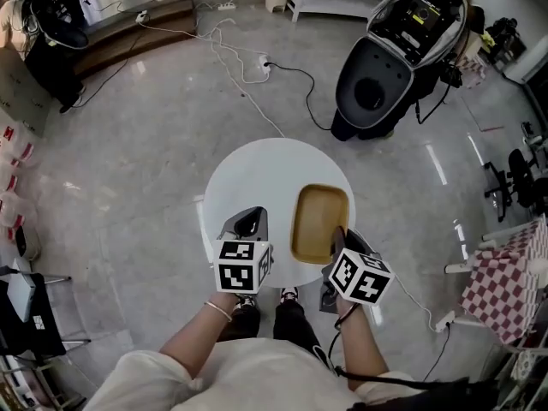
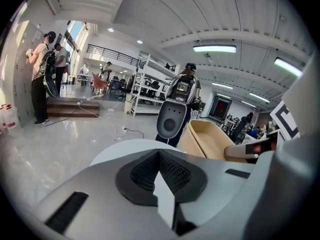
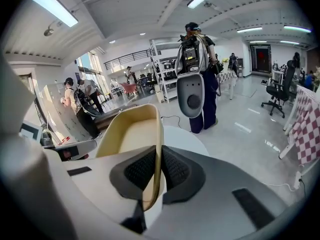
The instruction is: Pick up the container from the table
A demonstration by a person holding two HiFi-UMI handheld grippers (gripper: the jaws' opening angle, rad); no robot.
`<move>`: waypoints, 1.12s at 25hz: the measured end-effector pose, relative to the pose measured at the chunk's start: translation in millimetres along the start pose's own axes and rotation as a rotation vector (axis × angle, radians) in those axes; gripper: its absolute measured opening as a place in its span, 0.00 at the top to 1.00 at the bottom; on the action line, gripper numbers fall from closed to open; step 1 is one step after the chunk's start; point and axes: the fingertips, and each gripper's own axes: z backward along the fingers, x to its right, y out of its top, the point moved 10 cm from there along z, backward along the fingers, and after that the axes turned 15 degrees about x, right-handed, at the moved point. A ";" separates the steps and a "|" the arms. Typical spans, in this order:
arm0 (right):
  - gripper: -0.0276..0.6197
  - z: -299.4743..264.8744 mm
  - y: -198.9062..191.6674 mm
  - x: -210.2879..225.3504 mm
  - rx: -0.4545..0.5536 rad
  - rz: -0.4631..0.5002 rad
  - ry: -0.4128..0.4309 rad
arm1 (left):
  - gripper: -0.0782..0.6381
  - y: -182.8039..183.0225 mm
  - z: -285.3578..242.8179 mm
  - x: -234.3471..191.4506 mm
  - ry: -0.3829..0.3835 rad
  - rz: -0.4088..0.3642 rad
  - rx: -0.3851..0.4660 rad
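Container: a shallow, tan, rectangular tray with rounded corners and thin raised walls, empty inside. It lay over the right half of a round white table, its long sides running from the near edge toward the far edge. Whether its base rested on the tabletop or had already come off it could not be told.

The right gripper was clamped on the container. Its two dark pads pinched the thin right-hand wall, close to the corner nearest the person, with one pad inside the tray and one outside.

The left gripper hung over the left half of the table, near the near edge and just beside the container without touching it. Its jaws were together with nothing between them.

The container looked light and stiff, probably moulded plastic or a similar hard material, with a smooth matte surface. The wall was narrow, so the pads had little to bite on, and a smooth rim could slip. Held at one corner only, it would likely want to droop or swing at the far end. A grip nearer the middle of a wall, or a second grip on the opposite side, would probably carry it more level.
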 end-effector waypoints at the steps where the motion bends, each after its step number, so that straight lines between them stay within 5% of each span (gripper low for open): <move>1: 0.89 1.7 1.0 0.7 0.006 -0.007 -0.012 | 0.88 1.3 -1.3 1.4 -0.016 -0.007 0.001; 18: 0.89 48.2 8.8 34.4 0.101 -0.126 -0.228 | 0.88 10.9 -28.5 50.6 -0.275 -0.108 0.003; 28: 0.89 77.7 5.8 94.9 0.129 -0.198 -0.320 | 0.88 -2.2 -49.4 118.2 -0.390 -0.123 -0.030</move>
